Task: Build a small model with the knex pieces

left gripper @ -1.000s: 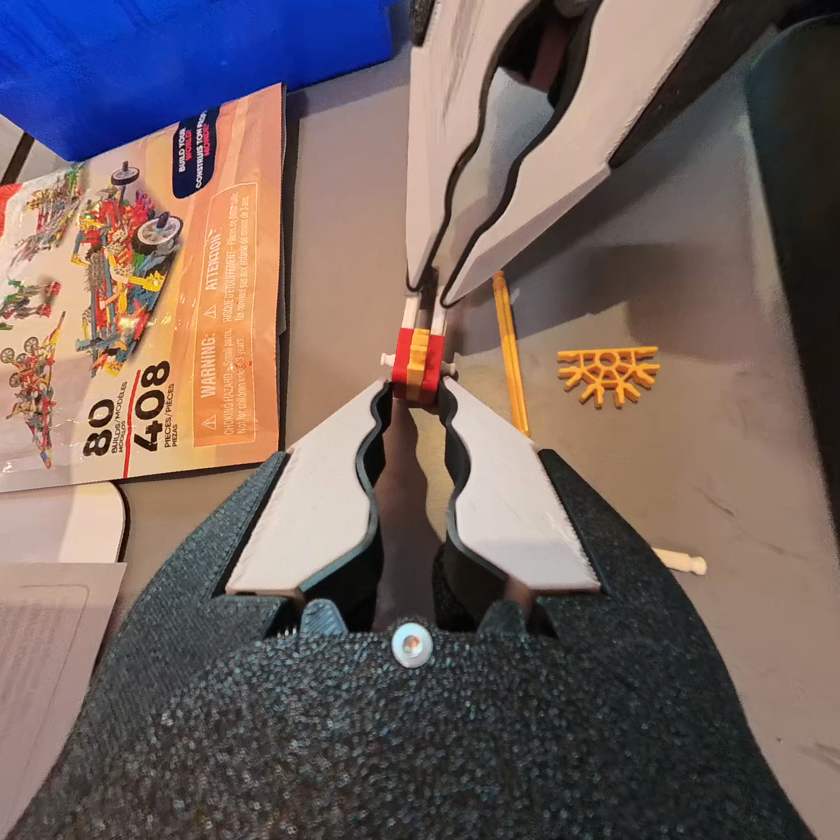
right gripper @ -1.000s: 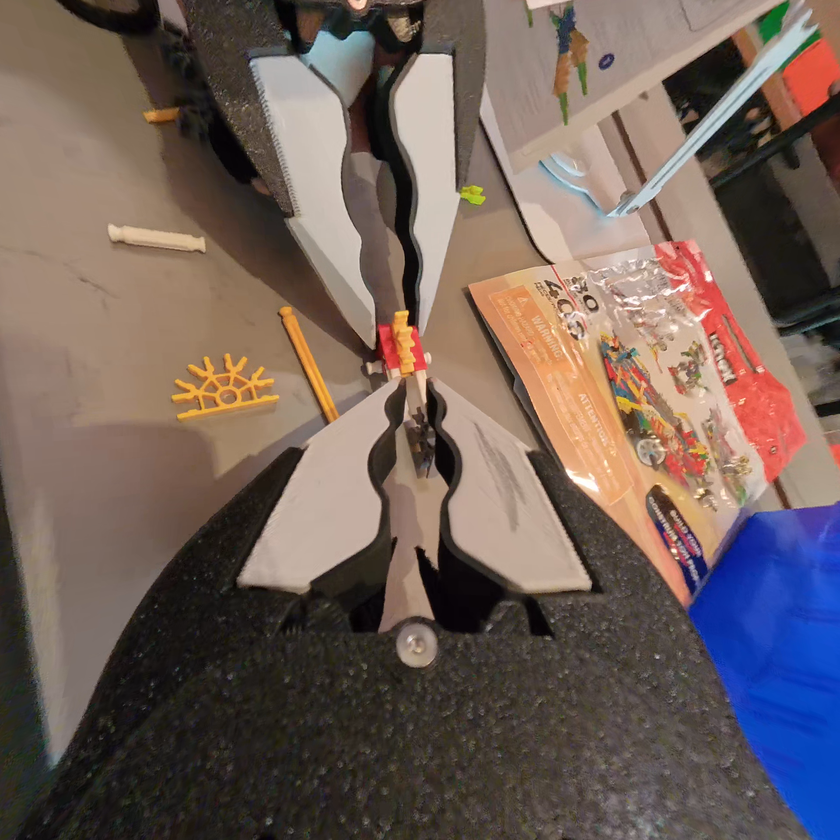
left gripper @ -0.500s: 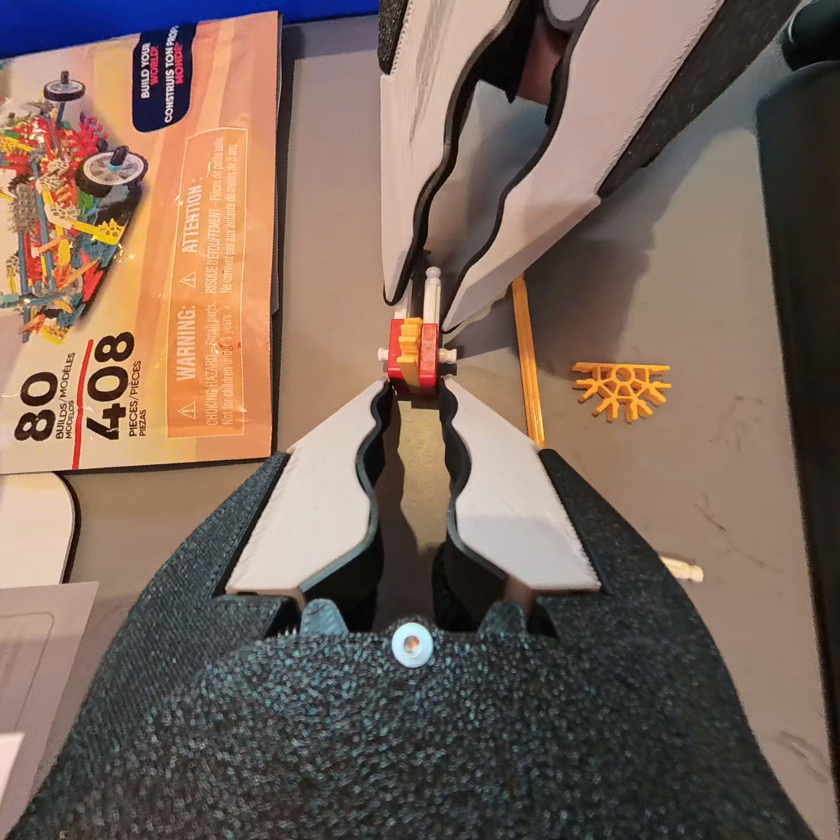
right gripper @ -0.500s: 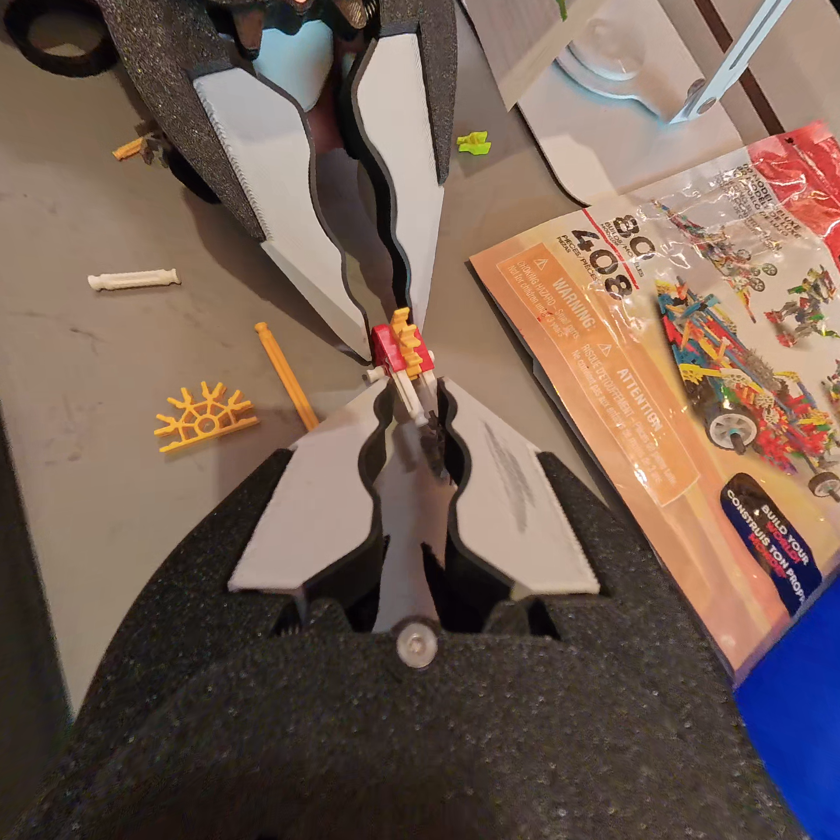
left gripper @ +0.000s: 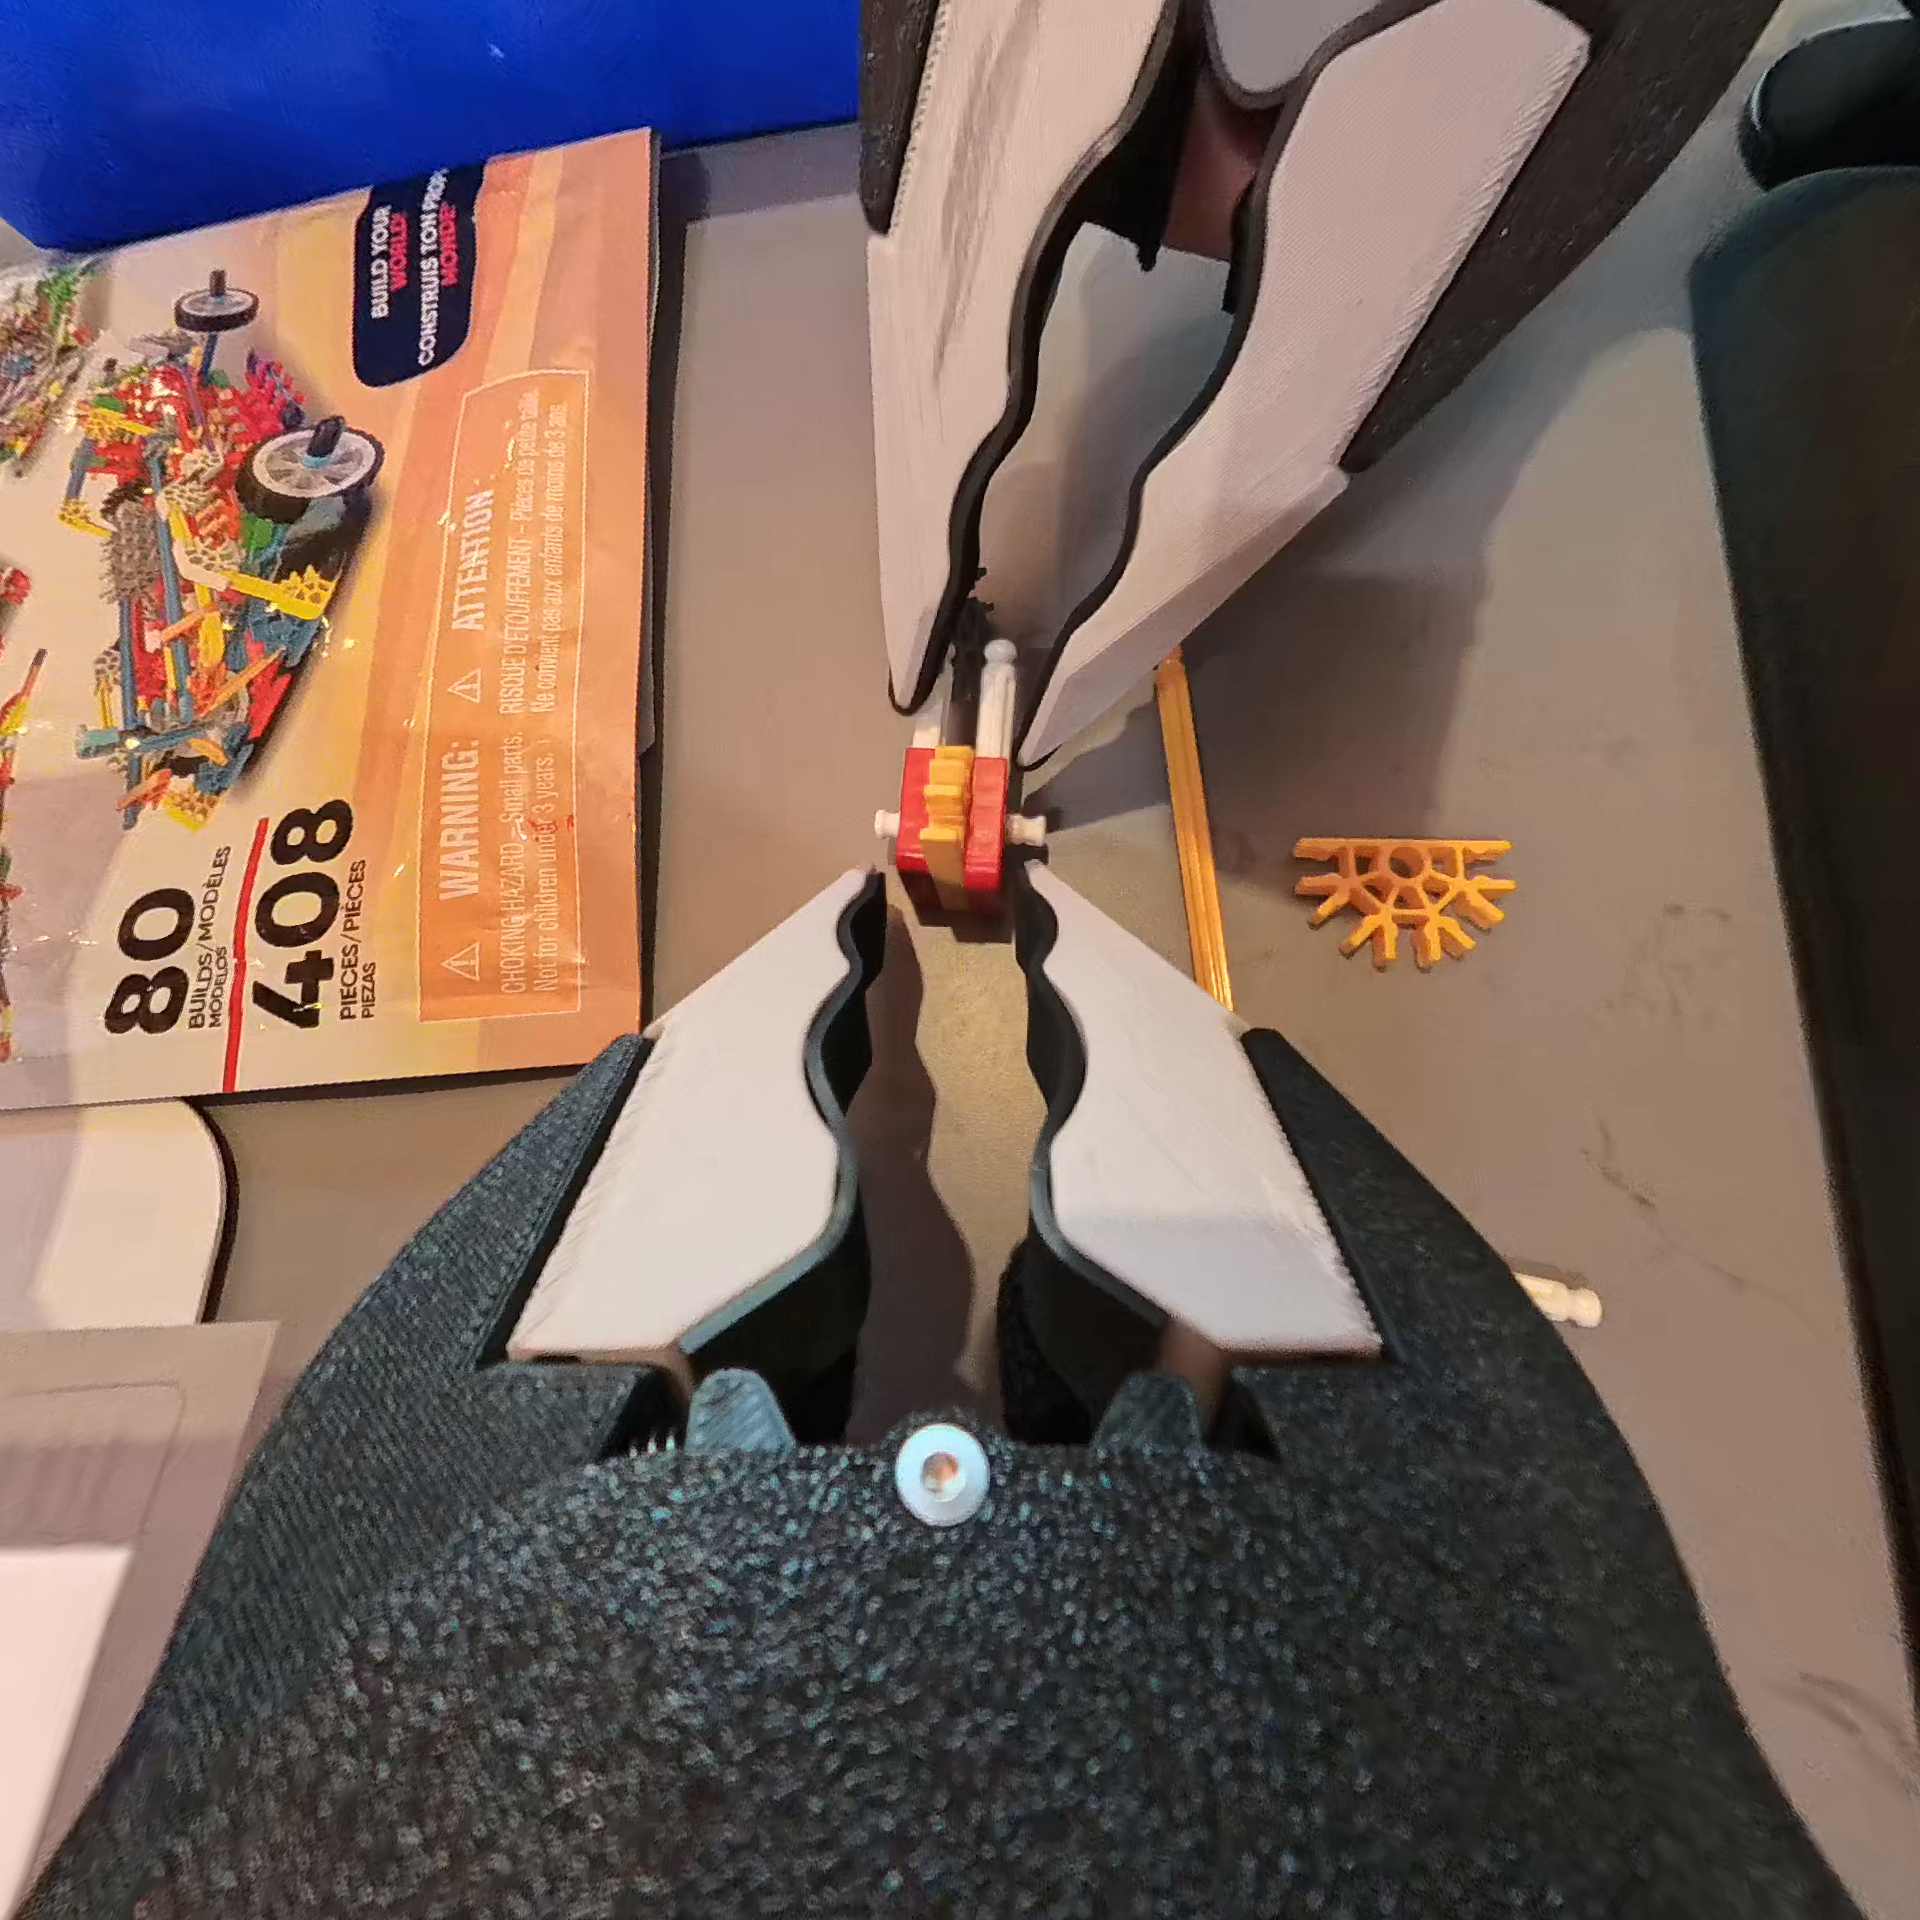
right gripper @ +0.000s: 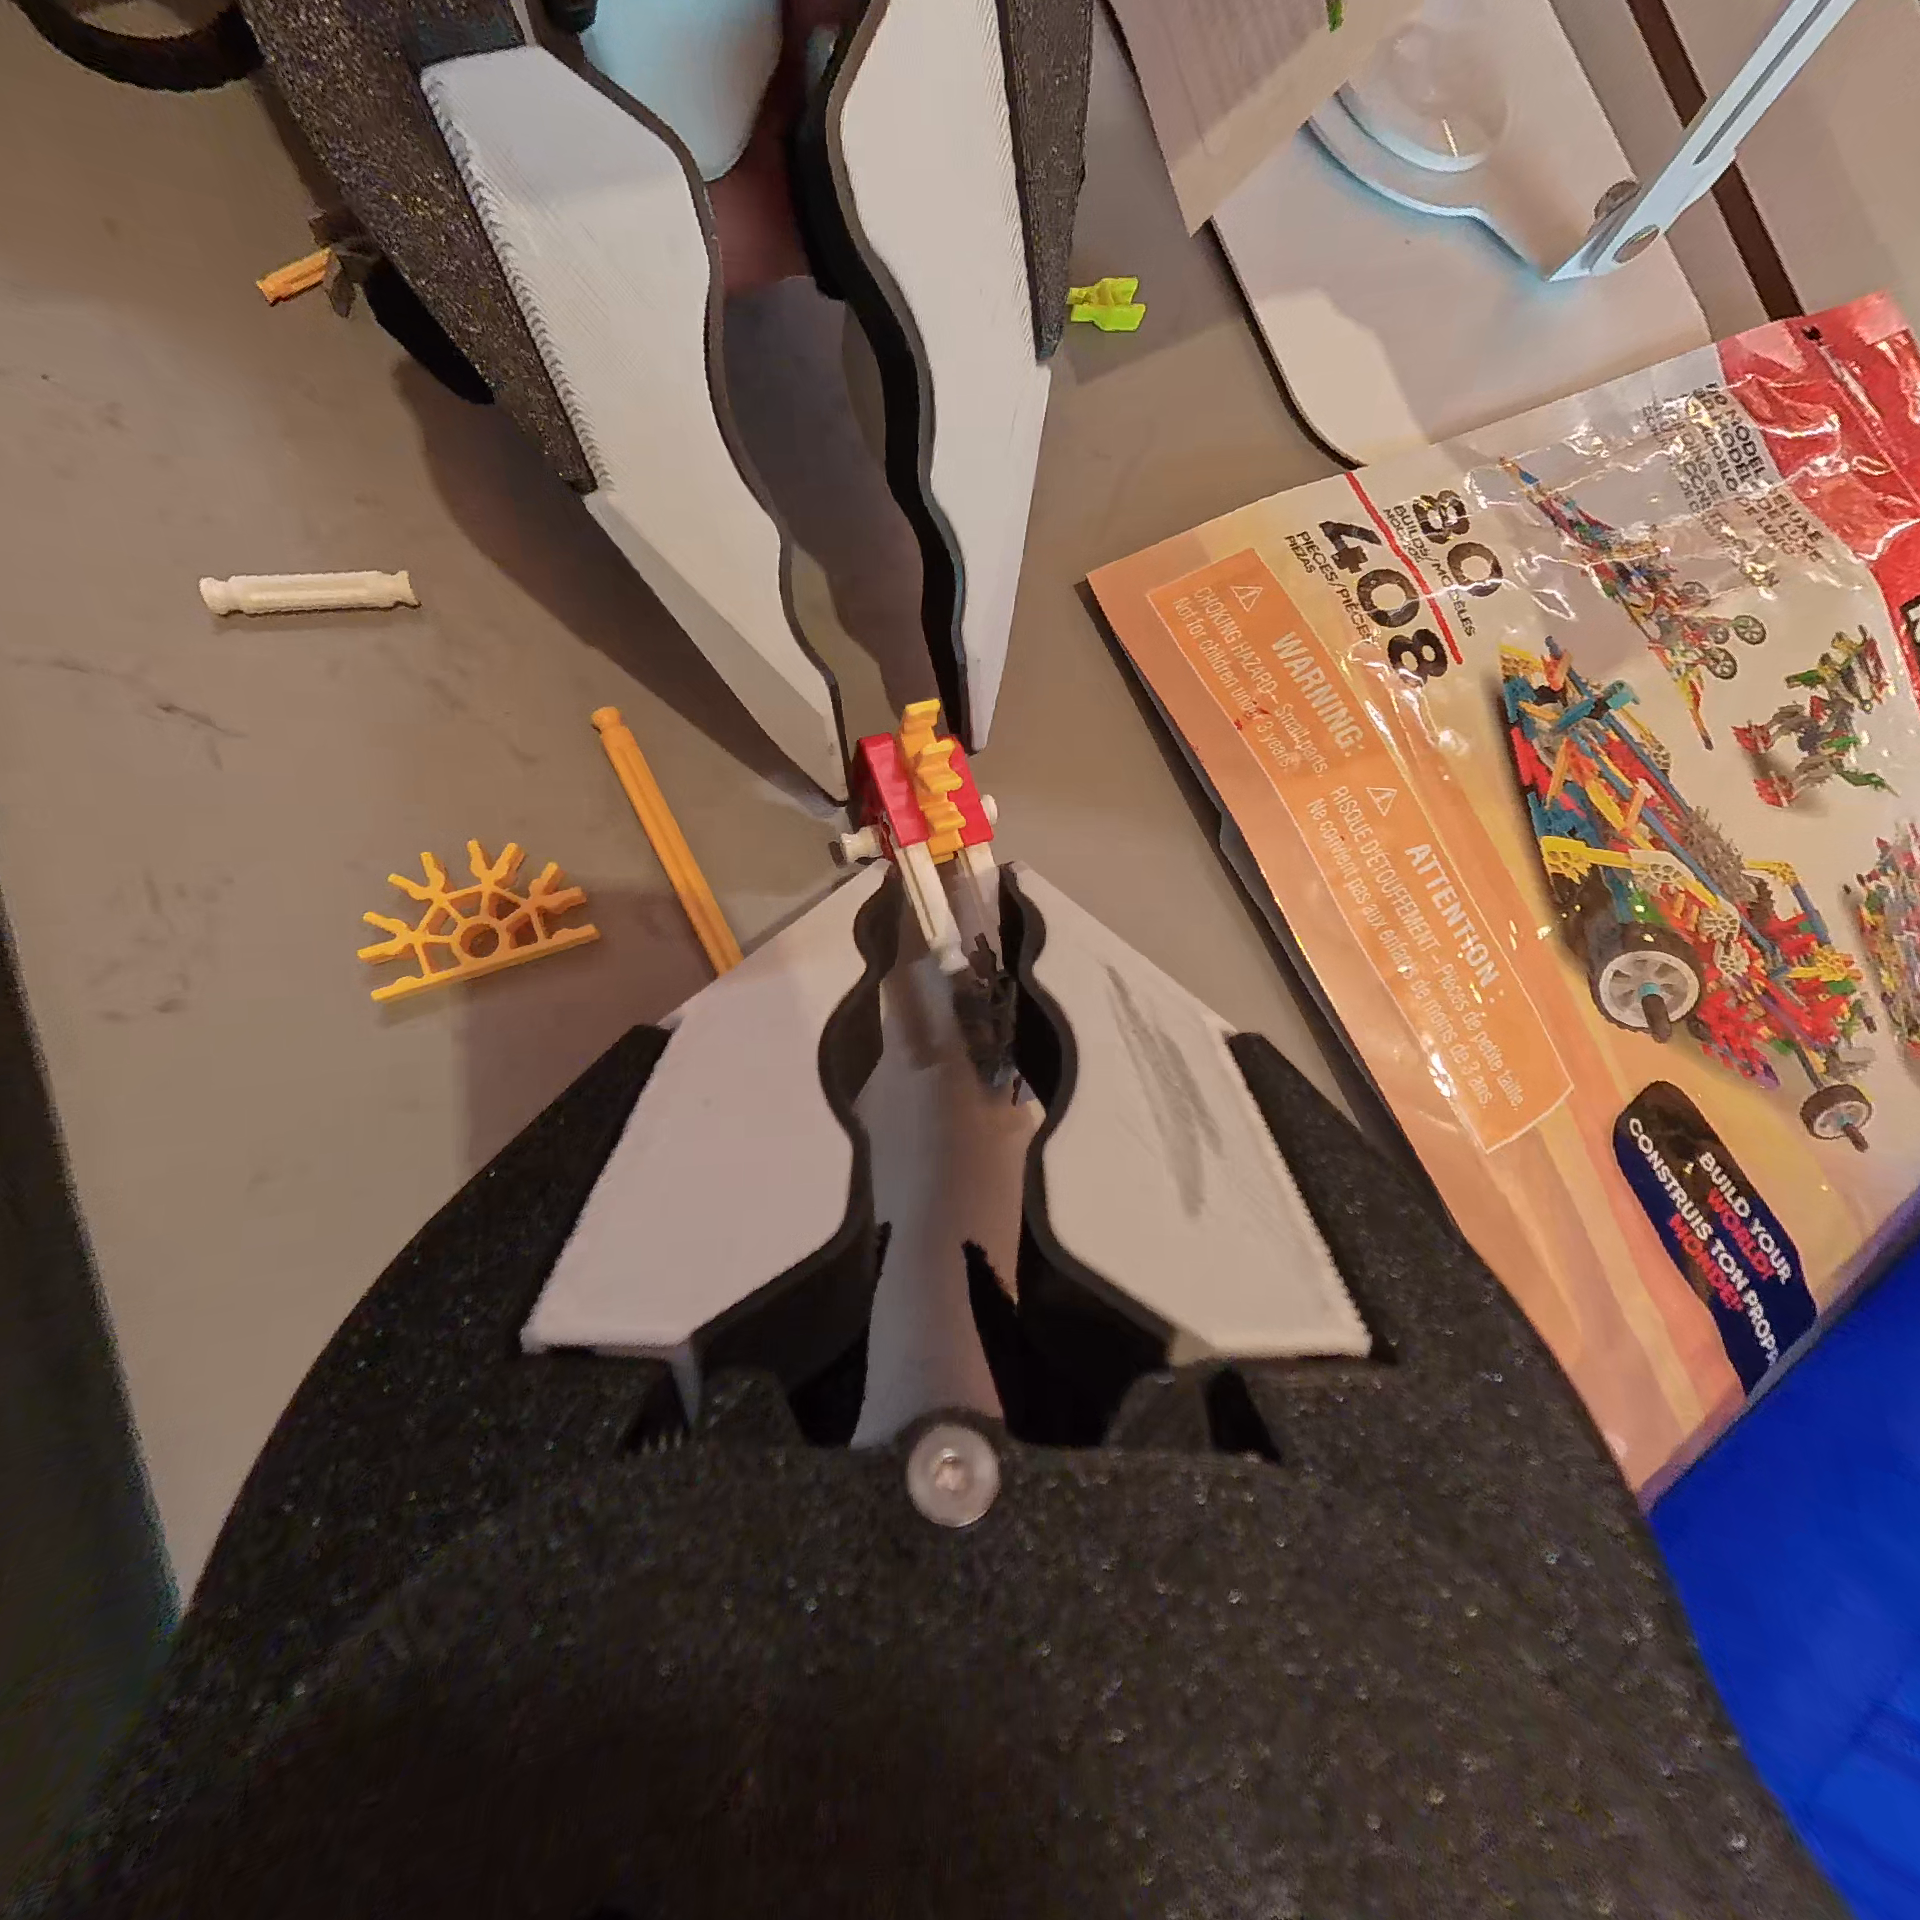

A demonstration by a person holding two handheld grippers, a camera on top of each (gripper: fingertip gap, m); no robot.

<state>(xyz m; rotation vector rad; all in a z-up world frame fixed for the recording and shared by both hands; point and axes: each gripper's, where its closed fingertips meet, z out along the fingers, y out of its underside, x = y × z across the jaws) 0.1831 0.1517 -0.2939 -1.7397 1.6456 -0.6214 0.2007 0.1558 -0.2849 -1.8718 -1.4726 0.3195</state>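
A small assembly (left gripper: 951, 831) of two red blocks with a yellow gear between them, on a white axle, hangs just above the grey table. My left gripper (left gripper: 951, 883) is shut on its near end. Two white rods (left gripper: 994, 696) stick out of its far side. My right gripper (left gripper: 971, 732) comes in from the top of the left wrist view and is shut on those rods. In the right wrist view the assembly (right gripper: 920, 800) sits at my right gripper's (right gripper: 948, 878) tips. The rods (right gripper: 940, 904) and a small black piece (right gripper: 987, 1023) lie between its fingers.
A yellow rod (right gripper: 665, 831), a yellow half-round connector (right gripper: 473, 925) and a loose white rod (right gripper: 307, 592) lie on the table. A printed toy bag (right gripper: 1558, 883) and a blue bin (right gripper: 1818, 1558) are on the other side. A green piece (right gripper: 1107, 307) lies farther off. Less than 4 cm separates the two grippers' tips. Between my left fingertips and the yellow half-round connector (right gripper: 473, 925) there is roughly 7 cm. It is also in sight in the left wrist view (left gripper: 1405, 878).
Both grippers stay on the assembly and have shifted together over the table. The assembly has turned a little, and a rod end now shows between the right gripper's fingers.
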